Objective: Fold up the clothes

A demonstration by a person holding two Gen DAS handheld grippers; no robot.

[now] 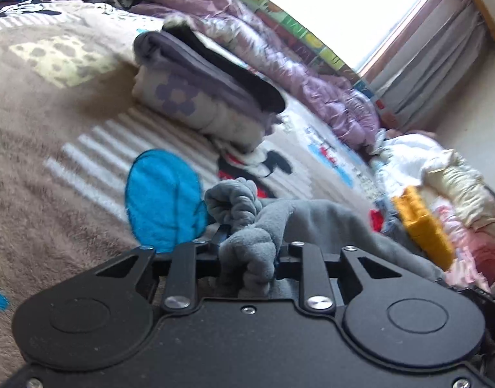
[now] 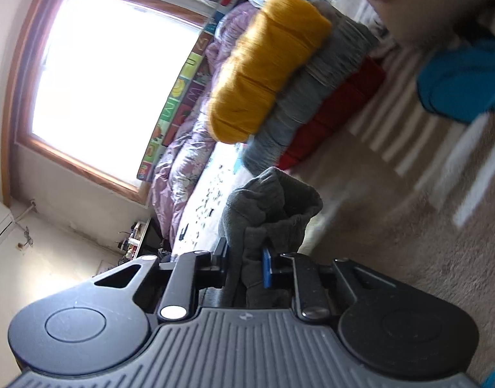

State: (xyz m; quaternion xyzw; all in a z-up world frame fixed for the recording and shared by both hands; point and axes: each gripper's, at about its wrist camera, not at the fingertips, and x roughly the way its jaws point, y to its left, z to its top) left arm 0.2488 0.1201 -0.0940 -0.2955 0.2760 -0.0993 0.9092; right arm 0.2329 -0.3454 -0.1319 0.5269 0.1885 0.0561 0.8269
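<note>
Left claw (image 1: 247,242): clamped on a bunched fold of the grey fleece garment (image 1: 315,223), which puffs out above and below the pinch.
Right claw (image 2: 247,258): clamped on another bunch of the same grey fleece (image 2: 270,207); the cloth stands up in a crumpled peak above the jaws.
Grey fleece garment: in the left view it trails from the grip off to the right, over the patterned blanket (image 1: 47,148), and it lies nearer the camera than the folded stack.
Folded stack (image 1: 195,93): a cream piece with a purple flower, a purple piece and a black piece on top, resting on the blanket.
Yellow garment (image 1: 422,223): right of the grey fleece in the left view, at the edge of a loose heap of pale clothes (image 1: 441,168).
Purple quilt (image 1: 312,74): behind the folded stack, along the wall under the window (image 1: 331,3).
Right view: a yellow roll (image 2: 267,68), a grey piece (image 2: 312,87) and a red piece (image 2: 341,103) lie side by side beyond the held fleece; that view is blurred.
</note>
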